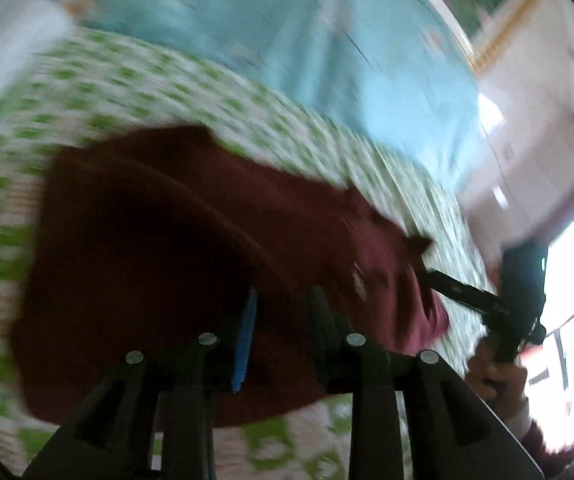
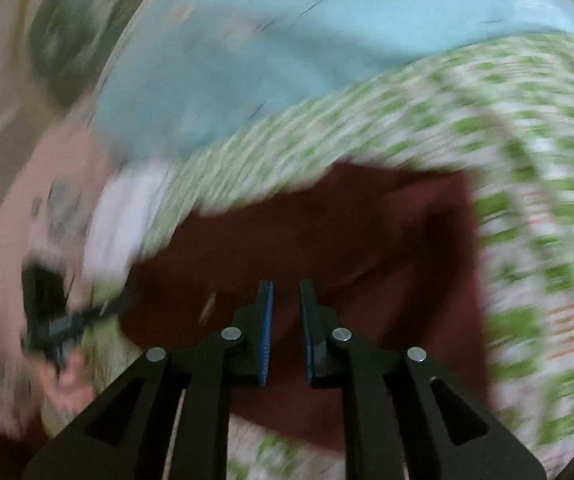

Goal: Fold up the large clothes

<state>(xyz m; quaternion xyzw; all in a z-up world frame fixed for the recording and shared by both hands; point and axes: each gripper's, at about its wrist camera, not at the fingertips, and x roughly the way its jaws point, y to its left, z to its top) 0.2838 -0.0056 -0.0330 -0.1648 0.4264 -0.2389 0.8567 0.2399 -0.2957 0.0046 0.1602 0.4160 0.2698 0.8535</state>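
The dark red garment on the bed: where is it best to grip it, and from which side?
Probably at the near edge of the dark red garment, from above: it lies flat on the green-patterned sheet, and that hem is closest to the right gripper. Blur hides details.

Bare bedsheet [image 2: 527,140] around maroon garment [image 2: 327,232]

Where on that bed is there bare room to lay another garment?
Bare green-patterned sheet lies beyond and right of the maroon garment, up to the light-blue cover. Crowded: the near middle, where both claws hover over the garment.
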